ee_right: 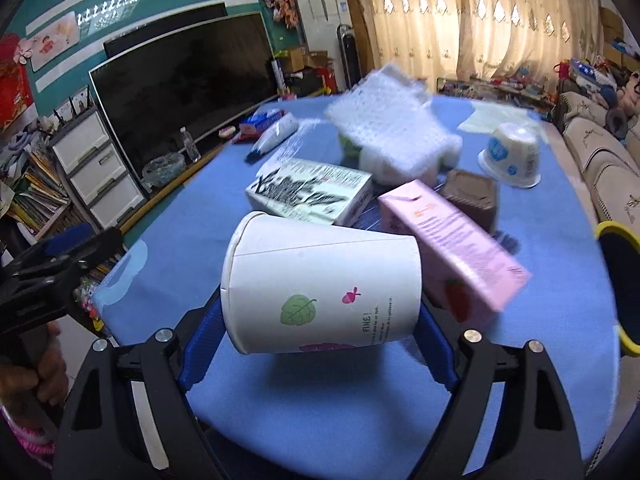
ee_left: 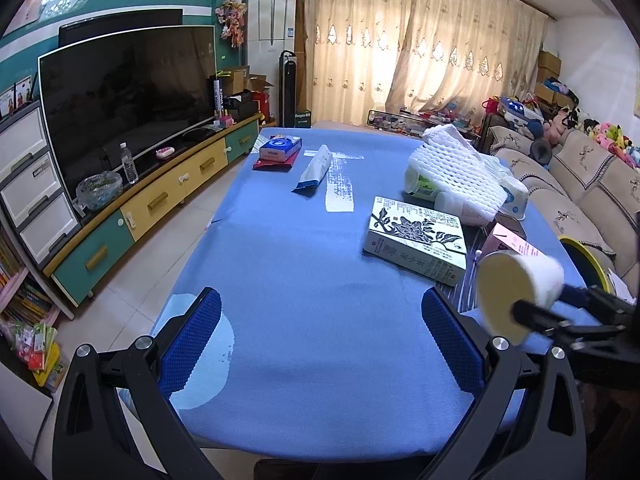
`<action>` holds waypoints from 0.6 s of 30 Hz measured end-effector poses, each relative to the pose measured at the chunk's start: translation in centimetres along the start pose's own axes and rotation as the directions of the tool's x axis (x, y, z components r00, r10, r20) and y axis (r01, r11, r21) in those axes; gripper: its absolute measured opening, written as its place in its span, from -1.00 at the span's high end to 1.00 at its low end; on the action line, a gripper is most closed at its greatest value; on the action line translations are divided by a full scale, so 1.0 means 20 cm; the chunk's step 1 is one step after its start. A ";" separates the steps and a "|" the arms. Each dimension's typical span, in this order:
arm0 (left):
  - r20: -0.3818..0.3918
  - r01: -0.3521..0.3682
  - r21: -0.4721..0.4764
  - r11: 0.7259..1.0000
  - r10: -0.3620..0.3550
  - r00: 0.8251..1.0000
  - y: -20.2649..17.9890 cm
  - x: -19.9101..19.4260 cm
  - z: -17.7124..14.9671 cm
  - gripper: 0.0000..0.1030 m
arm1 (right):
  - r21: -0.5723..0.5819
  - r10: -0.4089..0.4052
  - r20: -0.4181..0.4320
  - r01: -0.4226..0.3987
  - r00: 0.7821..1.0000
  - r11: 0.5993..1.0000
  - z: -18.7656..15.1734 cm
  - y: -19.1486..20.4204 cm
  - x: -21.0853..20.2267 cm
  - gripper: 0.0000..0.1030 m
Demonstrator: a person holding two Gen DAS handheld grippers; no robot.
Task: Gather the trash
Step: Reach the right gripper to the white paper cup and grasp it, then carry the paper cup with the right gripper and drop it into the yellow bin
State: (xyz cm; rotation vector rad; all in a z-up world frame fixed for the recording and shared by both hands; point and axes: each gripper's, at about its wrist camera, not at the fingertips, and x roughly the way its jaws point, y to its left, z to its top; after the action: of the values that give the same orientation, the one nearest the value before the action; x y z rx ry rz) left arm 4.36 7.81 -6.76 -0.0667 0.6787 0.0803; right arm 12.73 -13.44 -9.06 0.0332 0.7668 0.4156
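My right gripper is shut on a white paper cup with a green leaf print, held on its side above the near end of the blue table. The cup also shows in the left wrist view, at the right. My left gripper is open and empty over the table's near edge. Trash lies beyond: a pink carton, a green-white box, white foam netting, a brown cup and a white tub.
A yellow-rimmed black bin stands at the table's right edge, by the sofa. A tissue pack and a blue-red packet lie at the far left of the table. A TV on a low cabinet runs along the left.
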 end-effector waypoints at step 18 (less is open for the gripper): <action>-0.021 0.102 0.149 0.984 -0.099 0.995 -0.43 0.11 0.06 -0.93 | 0.362 -0.413 0.050 0.369 0.909 0.856 -0.09 -1.12 -0.41 -0.56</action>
State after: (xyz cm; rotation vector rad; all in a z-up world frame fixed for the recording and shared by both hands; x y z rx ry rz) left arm 7.62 -0.46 -6.81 0.0429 0.6922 -0.0684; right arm 14.11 -37.26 -8.82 0.2277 0.6918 -0.1161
